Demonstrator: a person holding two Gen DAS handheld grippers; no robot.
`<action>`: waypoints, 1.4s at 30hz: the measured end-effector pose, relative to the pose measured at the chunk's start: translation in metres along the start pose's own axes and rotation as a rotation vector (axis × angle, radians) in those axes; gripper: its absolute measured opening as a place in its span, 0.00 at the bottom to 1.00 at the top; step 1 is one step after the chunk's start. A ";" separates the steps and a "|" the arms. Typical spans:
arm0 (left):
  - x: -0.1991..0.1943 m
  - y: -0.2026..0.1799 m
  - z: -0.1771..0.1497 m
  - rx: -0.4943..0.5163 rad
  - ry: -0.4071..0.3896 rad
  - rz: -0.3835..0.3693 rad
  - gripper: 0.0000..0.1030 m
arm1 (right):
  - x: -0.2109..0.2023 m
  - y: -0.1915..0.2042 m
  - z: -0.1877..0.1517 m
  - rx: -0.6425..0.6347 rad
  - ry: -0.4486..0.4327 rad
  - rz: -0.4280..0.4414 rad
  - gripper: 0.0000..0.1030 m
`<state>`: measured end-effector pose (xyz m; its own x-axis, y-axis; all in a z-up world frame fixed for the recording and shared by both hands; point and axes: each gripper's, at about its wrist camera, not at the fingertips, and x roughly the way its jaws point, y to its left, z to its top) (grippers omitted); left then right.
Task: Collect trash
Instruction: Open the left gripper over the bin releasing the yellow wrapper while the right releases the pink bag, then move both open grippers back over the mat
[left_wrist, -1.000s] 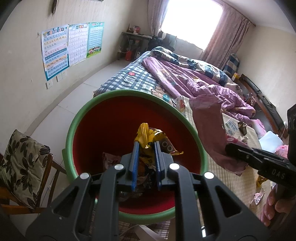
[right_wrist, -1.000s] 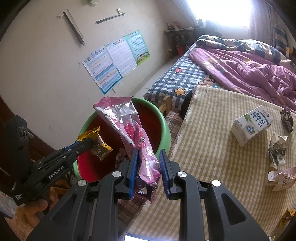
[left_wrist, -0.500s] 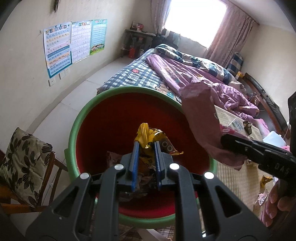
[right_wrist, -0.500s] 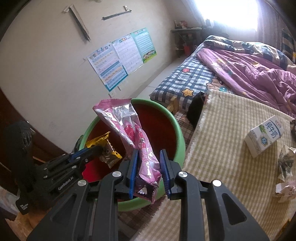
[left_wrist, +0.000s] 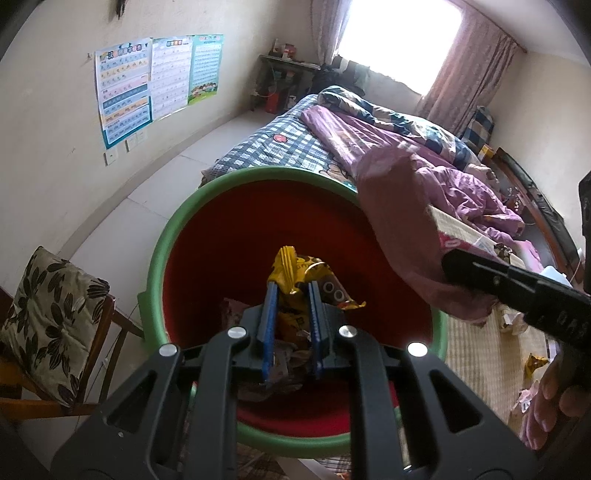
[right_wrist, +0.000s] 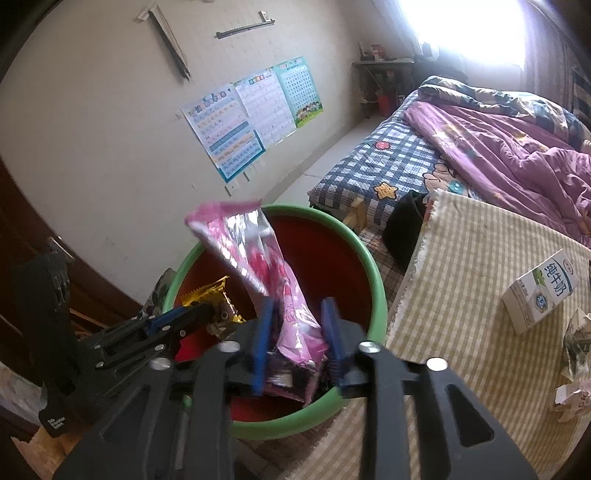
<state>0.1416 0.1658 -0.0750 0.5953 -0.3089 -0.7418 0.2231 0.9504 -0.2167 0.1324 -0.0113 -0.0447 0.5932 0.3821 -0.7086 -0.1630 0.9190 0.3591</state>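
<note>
Green-rimmed bin (left_wrist: 159, 258), red inside: the landmark for all entries; some wrappers lie on its floor.

Yellow wrapper (left_wrist: 295, 269): crumpled foil, held above the bin's red interior, clamped between the blue pads of the left gripper (left_wrist: 291, 295), whose jaws stand narrow on it.

Pink wrapper (right_wrist: 273, 280): long, silver-lined, upright over the bin's near rim. It sits between the fingers of the right gripper (right_wrist: 295, 314); the jaws stand wider than the wrapper, and whether the pads still touch it cannot be told, as the frame is blurred there.

Checked tablecloth (right_wrist: 461, 295): beside the bin, to its right in the right wrist view.

Milk carton (right_wrist: 543, 291): lying on the cloth, well apart from the bin.

Crumpled paper (right_wrist: 576, 339): on the cloth, beyond the carton from the bin.

Bed (right_wrist: 406, 162): behind the bin, with plaid sheet and purple quilt.

Cushioned chair (left_wrist: 48, 317): left of the bin in the left wrist view.

Wall charts (left_wrist: 155, 85): on the wall beyond the bin.
</note>
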 end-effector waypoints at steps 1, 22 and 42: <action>0.000 0.001 0.000 -0.006 0.000 0.001 0.17 | -0.001 -0.001 0.000 0.005 -0.005 0.006 0.43; -0.009 -0.012 -0.005 -0.002 -0.009 0.015 0.44 | -0.040 -0.025 -0.011 0.057 -0.069 -0.011 0.64; -0.013 -0.117 -0.038 0.084 0.020 -0.057 0.44 | -0.139 -0.152 -0.073 0.160 -0.090 -0.167 0.65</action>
<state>0.0788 0.0598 -0.0643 0.5649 -0.3605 -0.7423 0.3207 0.9247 -0.2051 0.0175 -0.1971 -0.0455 0.6704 0.2098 -0.7118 0.0660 0.9385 0.3388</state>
